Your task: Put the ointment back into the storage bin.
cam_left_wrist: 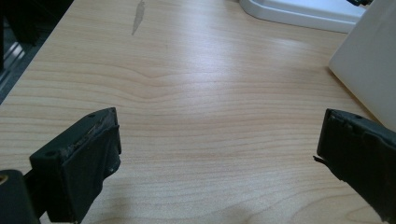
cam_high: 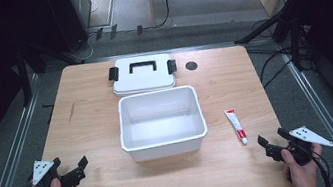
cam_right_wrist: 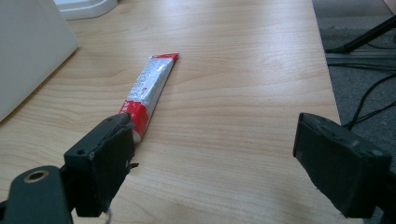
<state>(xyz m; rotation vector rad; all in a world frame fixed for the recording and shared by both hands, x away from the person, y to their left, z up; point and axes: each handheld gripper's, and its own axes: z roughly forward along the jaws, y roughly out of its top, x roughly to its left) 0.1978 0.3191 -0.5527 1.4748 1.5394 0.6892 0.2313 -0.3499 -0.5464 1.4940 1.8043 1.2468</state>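
Observation:
A white open box stands in the middle of the wooden table, and its wall shows in both gripper views. Behind it lies its white lid with a black handle and clips. A red and white tube lies right of the box. My left gripper is open over bare wood at the front left. My right gripper is open at the front right, its left jaw just short of the tube's cap end.
A round dark hole sits in the table top right of the lid. Metal rails run along both sides of the table. Tripod legs and cables stand on the floor at the right.

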